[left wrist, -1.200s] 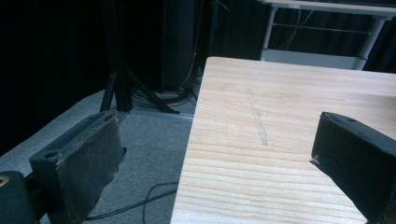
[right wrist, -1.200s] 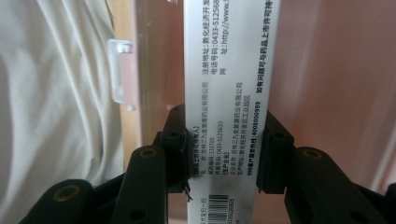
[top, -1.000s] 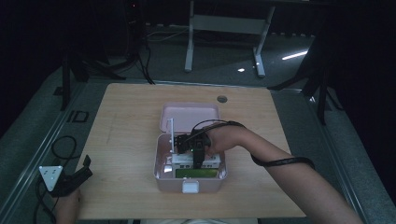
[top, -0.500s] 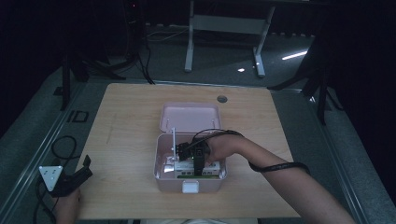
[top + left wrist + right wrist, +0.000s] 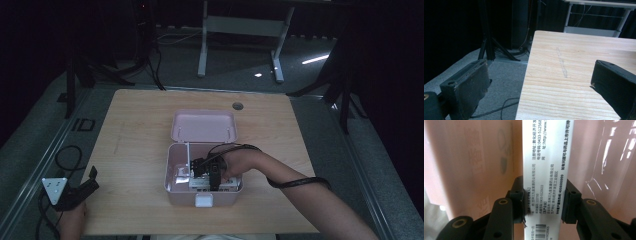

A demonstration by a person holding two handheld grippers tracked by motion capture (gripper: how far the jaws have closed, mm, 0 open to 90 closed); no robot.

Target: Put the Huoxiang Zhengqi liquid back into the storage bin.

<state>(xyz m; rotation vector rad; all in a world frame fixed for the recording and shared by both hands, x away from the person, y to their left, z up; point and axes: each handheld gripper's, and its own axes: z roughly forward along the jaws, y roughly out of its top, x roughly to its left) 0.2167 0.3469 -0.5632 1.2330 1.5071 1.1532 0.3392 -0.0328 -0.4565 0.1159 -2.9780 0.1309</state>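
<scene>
Pink box [image 5: 176, 187] sits mid-table with its lid open, and your right gripper [image 5: 543, 202] clamps a white printed carton [image 5: 546, 170] inside it, while your left gripper [image 5: 539, 82] hangs wide open over the table's left edge [image 5: 527, 75].

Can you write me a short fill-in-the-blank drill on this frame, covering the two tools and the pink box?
1. The right tool is shut on a white ____ printed with text and a barcode.
2. The pink box sits on the wooden table with its lid ____.
3. The left tool holds ____ between its jaws.
4. In the high view, the right tool reaches ____ the pink box.

Missing words: carton; open; nothing; into
</scene>
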